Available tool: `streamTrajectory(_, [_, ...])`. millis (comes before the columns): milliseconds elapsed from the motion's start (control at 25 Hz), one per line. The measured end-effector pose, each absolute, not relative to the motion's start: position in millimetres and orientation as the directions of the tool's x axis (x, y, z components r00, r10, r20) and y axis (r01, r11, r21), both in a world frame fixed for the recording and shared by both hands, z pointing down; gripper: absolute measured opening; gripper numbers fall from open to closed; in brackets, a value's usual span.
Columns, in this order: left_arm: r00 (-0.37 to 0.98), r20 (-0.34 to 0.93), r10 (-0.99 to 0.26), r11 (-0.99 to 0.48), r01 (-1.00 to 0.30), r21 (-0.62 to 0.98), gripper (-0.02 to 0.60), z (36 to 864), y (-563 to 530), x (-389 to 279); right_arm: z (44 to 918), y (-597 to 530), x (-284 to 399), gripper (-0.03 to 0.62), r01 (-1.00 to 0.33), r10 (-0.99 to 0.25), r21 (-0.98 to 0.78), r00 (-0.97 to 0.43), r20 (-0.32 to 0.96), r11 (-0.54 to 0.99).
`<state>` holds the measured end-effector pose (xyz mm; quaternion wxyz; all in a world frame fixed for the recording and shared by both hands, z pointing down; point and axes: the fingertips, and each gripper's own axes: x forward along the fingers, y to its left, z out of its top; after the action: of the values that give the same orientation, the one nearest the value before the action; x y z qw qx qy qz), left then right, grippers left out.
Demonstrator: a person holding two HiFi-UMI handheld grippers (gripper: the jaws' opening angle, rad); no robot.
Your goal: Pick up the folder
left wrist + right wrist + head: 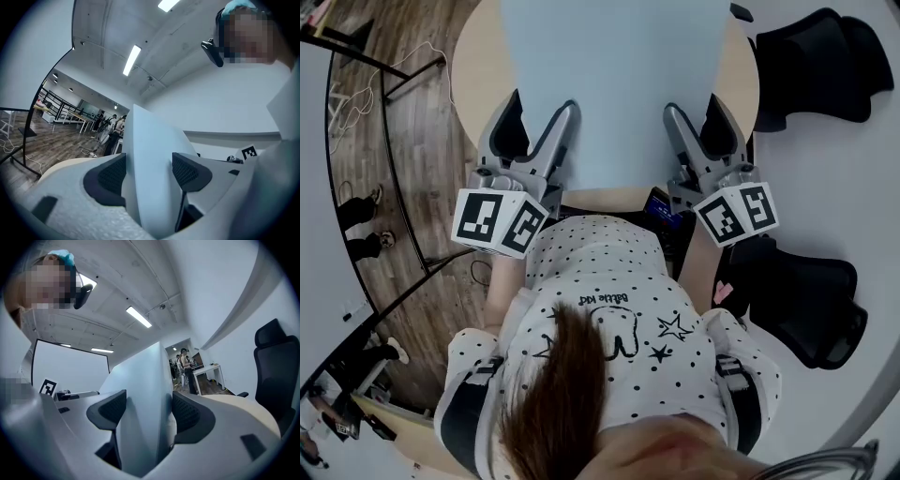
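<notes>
- L gripper and R gripper are both clamping the folder; the near edge is sitting betw each pair of jaws; pads are pressing on the sheet in the left gripper view, same w/ pads in the right gripper view
- step in hand, judging: grasp done, lift under way; both gripper views are looking up past the sheet twd the ceiling, so the folder is prob. rising off the round table; can't confirm it's fully clear of the top
- where: folder is hanging in front of the person, over the table, spanning betw the two grippers; black chair is sitting well apart at right
- pointing: broad face is showing to the head view; gripped edge is running left-right, nearest the person; the sheet is extending away from the person; far end is cut by the frame, so long axis prob. away from the person, not sure
- next, judging: raising both grippers together at an even rate; uneven pull is risking a twist or a slip from the pads
</notes>
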<state>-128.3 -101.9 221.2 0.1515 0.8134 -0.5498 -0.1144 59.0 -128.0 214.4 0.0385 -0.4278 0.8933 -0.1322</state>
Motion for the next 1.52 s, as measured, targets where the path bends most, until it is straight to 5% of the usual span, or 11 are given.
streamTrajectory(920, [0.361, -0.168, -0.917, -0.397, -0.868, 0.300, 0.307, 163.1, -84.4, -137.3, 154.2, -103.4, 49.5, 0.291, -0.780, -0.789, -0.132, -0.614, -0.028, 0.612])
streamTrajectory(1520, [0.406, -0.147, -0.902, -0.432, -0.847, 0.312, 0.307, 167.5, -84.9, -123.2, 151.0, -95.1, 62.7, 0.291, -0.810, -0.817, -0.119, -0.575, -0.037, 0.575])
